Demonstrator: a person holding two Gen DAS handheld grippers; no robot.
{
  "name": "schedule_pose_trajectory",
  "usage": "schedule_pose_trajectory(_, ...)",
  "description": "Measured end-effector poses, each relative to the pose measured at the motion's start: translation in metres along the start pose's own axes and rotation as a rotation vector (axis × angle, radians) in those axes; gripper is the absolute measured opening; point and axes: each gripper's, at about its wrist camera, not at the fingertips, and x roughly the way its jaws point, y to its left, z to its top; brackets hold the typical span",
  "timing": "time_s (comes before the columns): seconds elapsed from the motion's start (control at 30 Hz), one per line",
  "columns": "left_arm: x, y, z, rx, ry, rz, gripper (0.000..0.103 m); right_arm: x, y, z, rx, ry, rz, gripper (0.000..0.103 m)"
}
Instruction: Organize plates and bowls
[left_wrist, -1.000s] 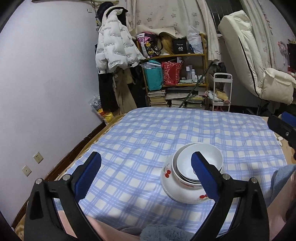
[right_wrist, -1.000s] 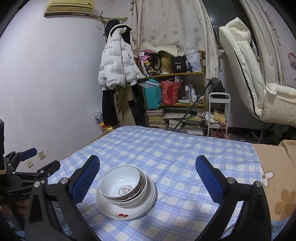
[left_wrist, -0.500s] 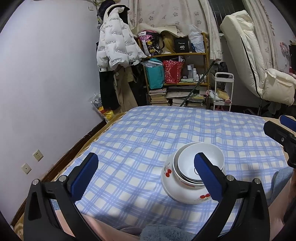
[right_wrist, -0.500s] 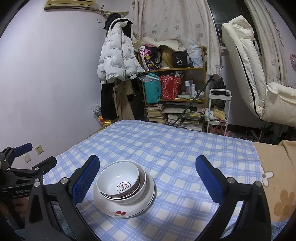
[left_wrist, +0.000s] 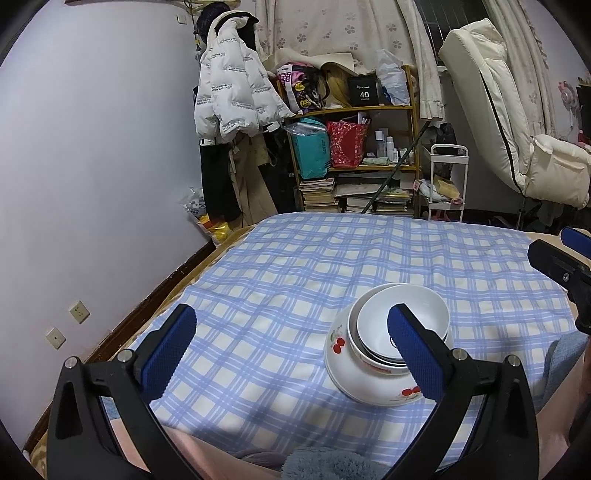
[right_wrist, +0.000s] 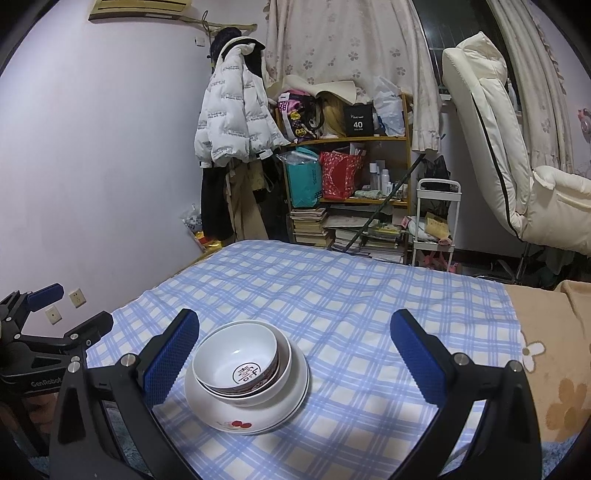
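Note:
A stack of white bowls (right_wrist: 236, 363) sits nested in a wide white dish with red cherries (right_wrist: 273, 413) on the blue checked cloth (right_wrist: 332, 295). The same stack of bowls (left_wrist: 369, 328) shows in the left wrist view, its right side behind my right-hand finger. My left gripper (left_wrist: 291, 350) hangs open, near the table's front edge, left of the stack and holding nothing. My right gripper (right_wrist: 293, 354) is open too, the stack just inside its left finger, untouched. Each gripper shows in the other's view: the left gripper (right_wrist: 51, 325) at far left, the right gripper (left_wrist: 565, 258) at far right.
A beige flowered blanket (right_wrist: 554, 369) lies right of the cloth. Beyond the table stand a cluttered wooden shelf (right_wrist: 347, 170), a white jacket on a rack (right_wrist: 236, 122), a small white cart (right_wrist: 436, 221) and a cream recliner (right_wrist: 517, 155). A wall (left_wrist: 92, 166) runs along the left.
Both grippers have drawn slightly back and tilted, so the bowl stack sits a little lower in both views. Nothing was grasped or released; the stack has not moved.

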Motion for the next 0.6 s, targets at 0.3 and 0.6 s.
schedule_pose_trajectory(0.3, -0.0003, 0.0084, 0.0011, 0.005, -0.013, -0.003, 0.102, 0.0000, -0.0003, 0.0004, -0.001, 0.001, 0.003, 0.103)
schedule_pose_trajectory(0.6, -0.0010, 0.0095, 0.0011, 0.004, -0.020, -0.003, 0.102, -0.0002, 0.0001, 0.0004, -0.001, 0.000, 0.000, 0.103)
